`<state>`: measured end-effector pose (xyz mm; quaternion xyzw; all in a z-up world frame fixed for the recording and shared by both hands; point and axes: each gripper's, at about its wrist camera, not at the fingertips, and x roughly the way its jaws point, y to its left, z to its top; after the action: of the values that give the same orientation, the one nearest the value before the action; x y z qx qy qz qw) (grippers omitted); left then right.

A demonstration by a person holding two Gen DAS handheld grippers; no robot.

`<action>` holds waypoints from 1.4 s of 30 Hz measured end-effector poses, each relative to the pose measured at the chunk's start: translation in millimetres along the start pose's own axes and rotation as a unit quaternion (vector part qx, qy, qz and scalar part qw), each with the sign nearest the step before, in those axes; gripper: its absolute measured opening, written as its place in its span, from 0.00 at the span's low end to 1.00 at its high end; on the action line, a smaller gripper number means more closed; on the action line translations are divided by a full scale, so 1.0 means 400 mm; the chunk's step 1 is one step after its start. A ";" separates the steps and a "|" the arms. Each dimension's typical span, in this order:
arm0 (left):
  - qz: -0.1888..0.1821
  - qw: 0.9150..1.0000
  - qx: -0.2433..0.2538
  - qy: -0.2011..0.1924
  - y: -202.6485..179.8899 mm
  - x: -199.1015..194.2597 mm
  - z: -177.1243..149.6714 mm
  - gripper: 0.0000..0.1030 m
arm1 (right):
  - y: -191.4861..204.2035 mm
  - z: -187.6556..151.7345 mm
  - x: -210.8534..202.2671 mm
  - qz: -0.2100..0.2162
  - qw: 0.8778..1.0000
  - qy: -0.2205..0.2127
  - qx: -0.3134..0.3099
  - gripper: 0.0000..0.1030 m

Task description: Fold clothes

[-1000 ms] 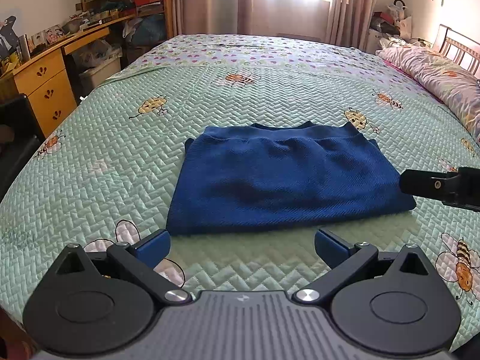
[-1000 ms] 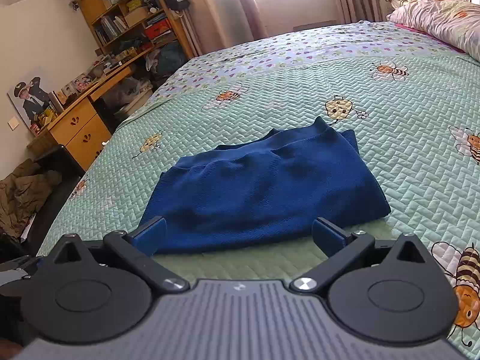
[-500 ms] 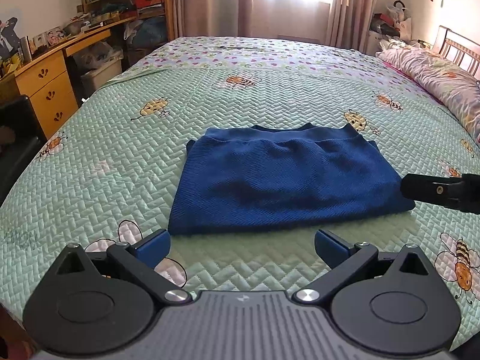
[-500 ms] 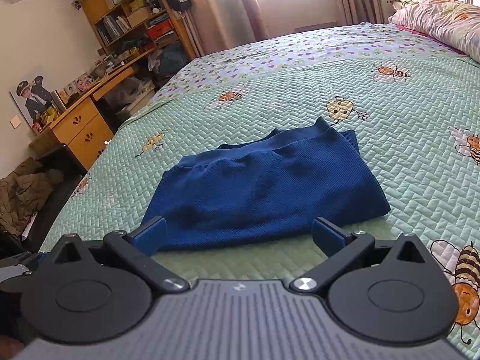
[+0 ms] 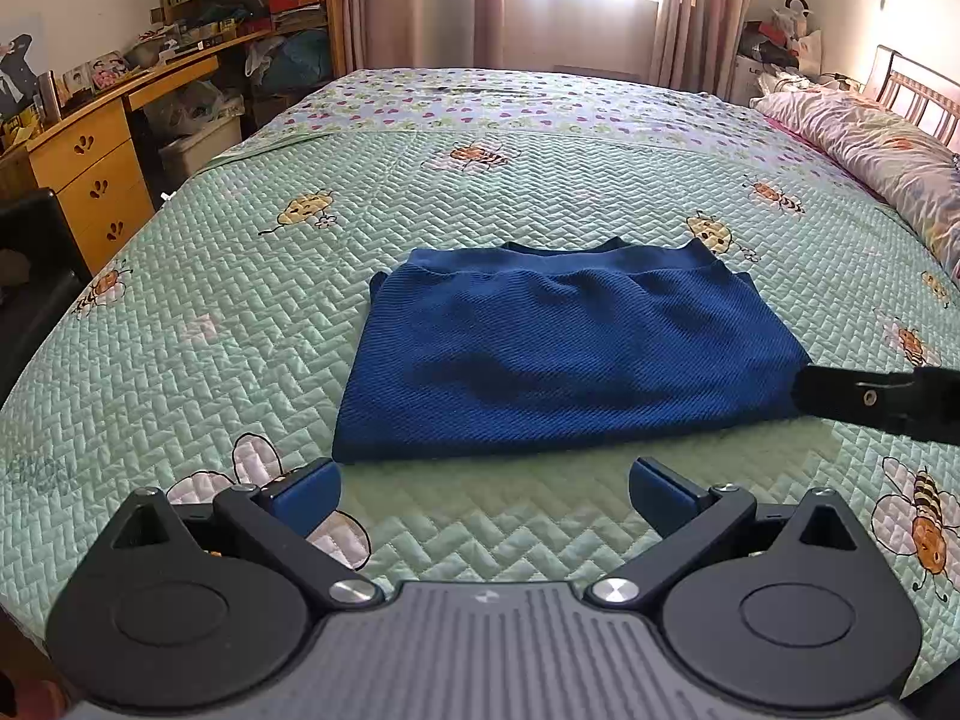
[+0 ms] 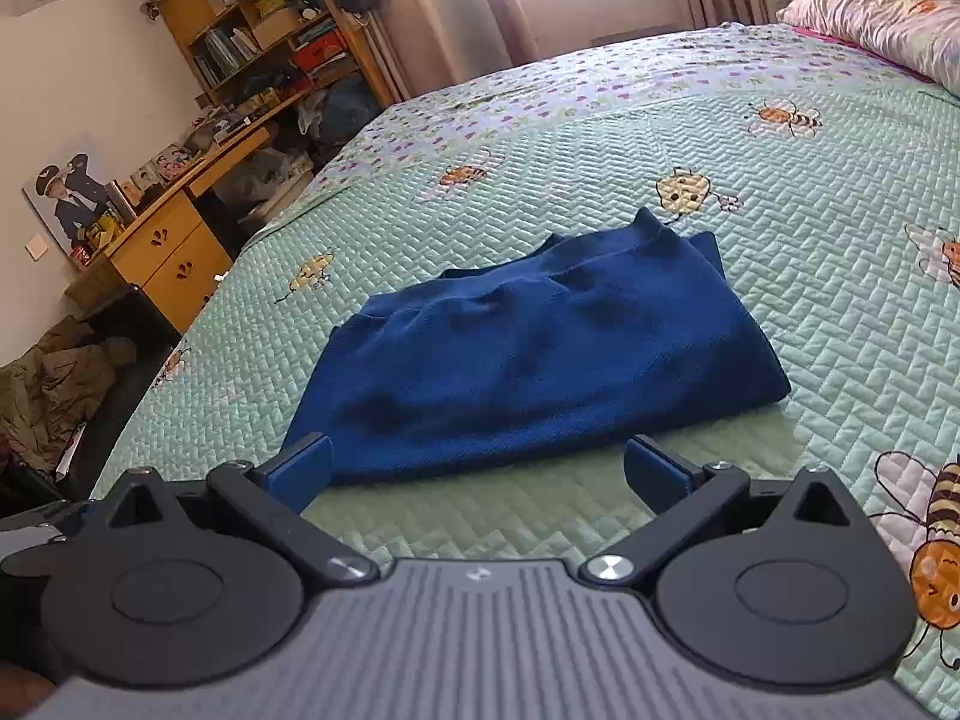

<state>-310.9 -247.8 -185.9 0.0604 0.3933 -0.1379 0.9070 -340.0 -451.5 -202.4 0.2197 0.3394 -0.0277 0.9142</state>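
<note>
A dark blue knit garment point(image 5: 564, 348) lies folded into a flat rectangle on the green quilted bed, ribbed hem at its far edge. It also shows in the right wrist view point(image 6: 540, 348). My left gripper point(image 5: 485, 489) is open and empty, just short of the garment's near edge. My right gripper point(image 6: 477, 474) is open and empty, also just short of the near edge. One black finger of the right gripper point(image 5: 876, 399) shows at the right of the left wrist view, beside the garment's right near corner.
The green bee-print bedspread point(image 5: 240, 312) extends all round the garment. A pink floral pillow point(image 5: 870, 150) lies at the far right by the headboard. A wooden desk with drawers point(image 5: 96, 168) and bookshelves stand left of the bed. A brown coat point(image 6: 54, 384) lies on the floor.
Both grippers have drawn back slightly from the garment and stayed open. The garment has not moved.
</note>
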 end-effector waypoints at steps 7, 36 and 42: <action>-0.002 1.000 0.001 0.006 -0.003 0.015 -0.005 0.99 | 0.003 -0.013 0.010 -0.001 1.000 0.006 0.000 1.00; 0.000 1.000 0.003 0.010 -0.003 0.030 -0.007 0.99 | -0.004 -0.035 0.027 0.000 1.000 0.017 0.009 1.00; -0.001 1.000 -0.004 0.017 0.030 0.049 -0.012 0.99 | -0.037 -0.041 0.033 0.015 0.999 0.024 0.028 1.00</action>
<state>-297.8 -239.3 -203.3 0.0582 0.4091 -0.1361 0.9004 -342.8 -456.5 -227.6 0.2507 0.3571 -0.0180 0.8996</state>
